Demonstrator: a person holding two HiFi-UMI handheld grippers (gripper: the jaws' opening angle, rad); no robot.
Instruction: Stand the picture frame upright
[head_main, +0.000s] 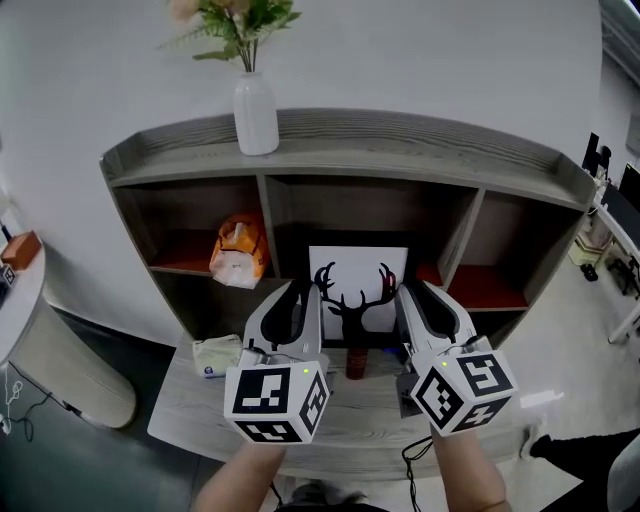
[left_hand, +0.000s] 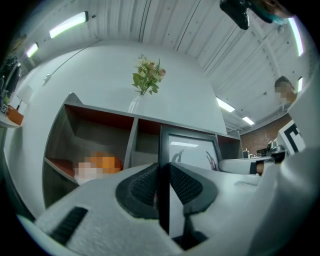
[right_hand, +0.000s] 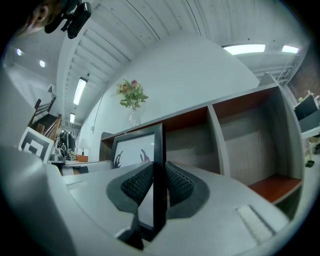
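Picture frame (head_main: 358, 272) upright before shelf (head_main: 420, 143), left hand-held gripper (head_main: 304, 290) clamped on left edge, right hand-held gripper (head_main: 407, 291) clamped on right edge

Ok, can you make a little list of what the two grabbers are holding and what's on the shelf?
held thing: picture frame with a black deer head on it, upright
left gripper: shut on the frame's left edge
right gripper: shut on the frame's right edge
top of shelf: white vase with flowers
left compartment: orange thing, can't tell what it is
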